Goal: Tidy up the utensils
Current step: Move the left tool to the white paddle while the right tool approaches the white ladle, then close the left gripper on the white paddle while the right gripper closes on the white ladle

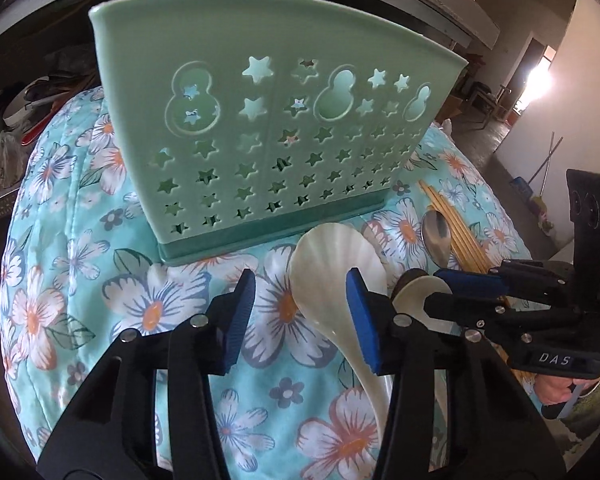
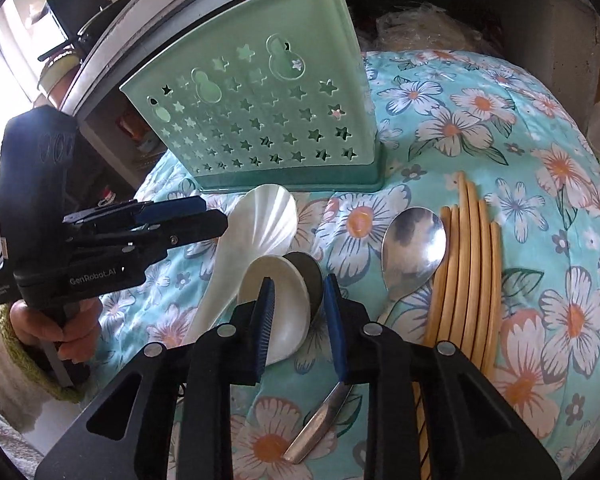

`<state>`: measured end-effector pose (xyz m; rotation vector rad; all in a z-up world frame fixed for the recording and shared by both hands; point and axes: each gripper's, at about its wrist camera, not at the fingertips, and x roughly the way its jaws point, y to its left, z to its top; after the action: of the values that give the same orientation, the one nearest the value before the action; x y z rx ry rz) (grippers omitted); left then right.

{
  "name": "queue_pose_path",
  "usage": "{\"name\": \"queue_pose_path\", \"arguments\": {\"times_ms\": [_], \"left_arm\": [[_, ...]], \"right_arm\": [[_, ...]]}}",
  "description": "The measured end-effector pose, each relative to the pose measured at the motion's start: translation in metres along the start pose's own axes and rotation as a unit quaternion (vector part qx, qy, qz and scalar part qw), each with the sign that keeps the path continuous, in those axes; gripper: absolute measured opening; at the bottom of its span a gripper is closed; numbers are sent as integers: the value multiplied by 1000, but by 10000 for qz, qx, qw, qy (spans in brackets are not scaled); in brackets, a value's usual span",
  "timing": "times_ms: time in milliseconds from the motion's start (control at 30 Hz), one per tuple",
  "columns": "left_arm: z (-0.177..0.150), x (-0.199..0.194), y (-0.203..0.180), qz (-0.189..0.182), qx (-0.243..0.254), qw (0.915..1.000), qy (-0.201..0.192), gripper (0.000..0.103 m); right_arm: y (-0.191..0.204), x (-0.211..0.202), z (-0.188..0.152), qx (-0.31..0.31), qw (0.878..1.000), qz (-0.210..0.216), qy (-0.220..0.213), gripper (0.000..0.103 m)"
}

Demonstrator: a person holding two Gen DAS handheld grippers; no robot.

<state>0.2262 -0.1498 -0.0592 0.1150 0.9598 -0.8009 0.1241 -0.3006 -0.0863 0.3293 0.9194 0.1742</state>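
Our left gripper (image 1: 300, 312) jaws half-wide over the shell spoon (image 1: 332, 276) before the green holder (image 1: 260, 128), our right gripper (image 2: 298, 312) jaws narrow around a small white spoon (image 2: 276, 304), grip unclear

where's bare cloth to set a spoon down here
Free: floral cloth left of the shell spoon, below the green holder. Crowded: the strip from the shell spoon to the steel spoon and chopsticks.
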Motion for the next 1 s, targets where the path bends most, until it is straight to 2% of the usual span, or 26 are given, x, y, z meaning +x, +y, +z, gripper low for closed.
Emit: {"name": "queue_pose_path", "arguments": {"times_ms": [100, 267, 433, 567, 733, 800, 933, 1000], "left_arm": [[6, 10, 4, -49, 2, 9999, 131, 43], [9, 25, 3, -147, 17, 9994, 320, 41], [11, 31, 7, -93, -42, 9991, 407, 31], [9, 32, 7, -60, -43, 9986, 515, 12], [2, 20, 10, -21, -121, 9987, 495, 6], [-4, 15, 12, 92, -192, 9986, 485, 0], [-20, 2, 16, 154, -367, 9974, 597, 0], [-28, -4, 17, 156, -369, 9972, 628, 0]], "right_arm": [[-2, 3, -1, -58, 9999, -36, 85, 12], [-6, -3, -3, -131, 9999, -8, 55, 7], [-6, -10, -4, -318, 9995, -30, 15, 6], [-8, -14, -4, -288, 9996, -26, 72, 6], [-14, -13, -1, -167, 9995, 188, 187, 7], [-15, -10, 0, -88, 9993, 271, 238, 10], [-16, -7, 0, -68, 9989, 327, 316, 10], [-15, -8, -1, -55, 9989, 301, 354, 6]]}}
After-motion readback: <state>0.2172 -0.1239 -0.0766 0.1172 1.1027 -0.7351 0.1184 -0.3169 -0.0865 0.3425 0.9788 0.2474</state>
